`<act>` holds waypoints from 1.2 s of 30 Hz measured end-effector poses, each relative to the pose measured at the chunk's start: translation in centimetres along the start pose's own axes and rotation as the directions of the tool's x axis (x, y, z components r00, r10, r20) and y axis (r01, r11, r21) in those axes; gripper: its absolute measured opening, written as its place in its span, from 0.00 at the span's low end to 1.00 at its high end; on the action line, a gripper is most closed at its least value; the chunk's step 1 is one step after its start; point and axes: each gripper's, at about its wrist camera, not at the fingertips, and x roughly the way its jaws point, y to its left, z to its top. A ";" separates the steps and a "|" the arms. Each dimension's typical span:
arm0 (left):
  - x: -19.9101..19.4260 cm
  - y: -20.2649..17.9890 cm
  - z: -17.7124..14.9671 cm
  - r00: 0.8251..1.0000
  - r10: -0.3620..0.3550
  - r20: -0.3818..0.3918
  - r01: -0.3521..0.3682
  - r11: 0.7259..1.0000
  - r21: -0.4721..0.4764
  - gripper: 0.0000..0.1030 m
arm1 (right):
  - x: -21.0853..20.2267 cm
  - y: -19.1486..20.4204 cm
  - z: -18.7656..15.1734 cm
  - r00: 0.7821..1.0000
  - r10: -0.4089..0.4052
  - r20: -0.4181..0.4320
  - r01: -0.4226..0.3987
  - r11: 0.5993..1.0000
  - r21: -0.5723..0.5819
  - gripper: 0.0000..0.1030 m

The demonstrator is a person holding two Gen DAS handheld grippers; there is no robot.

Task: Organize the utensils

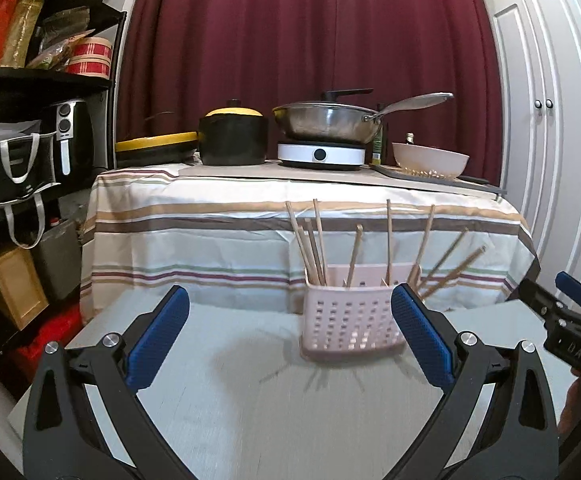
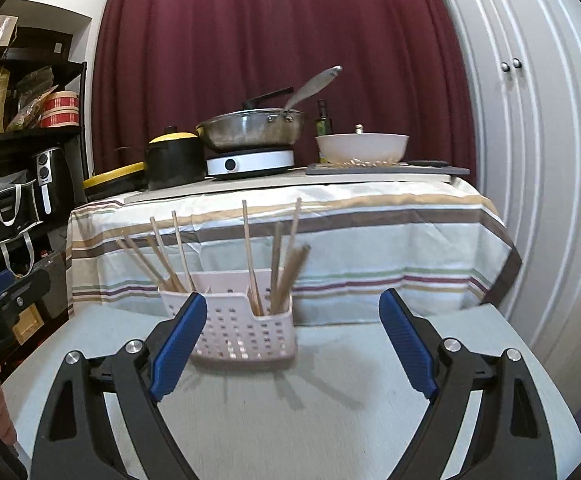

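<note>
We see the utensil holder (image 1: 350,326) standing on the near table (image 1: 226,408), chopsticks (image 1: 318,240) upright in it; behind stands a cloth-covered table (image 1: 210,216) bearing pot (image 1: 232,136), pan (image 1: 326,122), bowl (image 1: 430,158).

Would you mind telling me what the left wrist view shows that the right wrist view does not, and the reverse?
Only the left wrist view shows the open left gripper head-on, with the right gripper at its right edge. Only the right wrist view shows the open right gripper head-on, with the left gripper at its left edge. Both show the pink perforated holder with wooden chopsticks standing in it, and the steel pan on the white hotplate.
</note>
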 end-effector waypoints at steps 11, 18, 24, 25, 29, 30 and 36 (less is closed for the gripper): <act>-6.8 0.0 -0.5 1.000 0.003 0.029 -0.003 1.000 -0.002 0.96 | -6.2 -0.3 -0.6 0.999 -0.038 0.013 0.038 0.999 -0.014 0.83; -9.7 0.2 -0.4 0.998 0.005 0.058 -0.005 1.000 -0.007 0.96 | -9.0 -0.3 -0.2 0.998 -0.045 0.046 0.045 0.999 -0.013 0.84; -10.4 0.1 -0.3 0.998 0.004 0.061 -0.003 1.000 -0.014 0.96 | -9.7 -0.3 -0.2 0.997 -0.045 0.058 0.045 0.999 -0.010 0.84; -10.4 0.1 -0.3 0.998 0.002 0.061 -0.001 1.000 -0.014 0.96 | -9.7 -0.3 -0.2 0.997 -0.044 0.059 0.044 0.999 -0.010 0.84; -10.5 0.1 -0.5 0.998 -0.001 0.060 0.002 1.000 -0.012 0.96 | -10.0 -0.2 -0.3 0.997 -0.044 0.064 0.045 0.999 -0.013 0.84; -10.5 0.1 -0.5 0.998 -0.001 0.059 0.002 1.000 -0.012 0.96 | -10.0 -0.2 -0.3 0.997 -0.045 0.065 0.046 0.999 -0.012 0.84; -10.3 0.0 -0.7 0.999 0.001 0.053 0.000 1.000 -0.019 0.96 | -10.0 -0.1 -0.3 0.997 -0.045 0.062 0.046 0.999 -0.012 0.84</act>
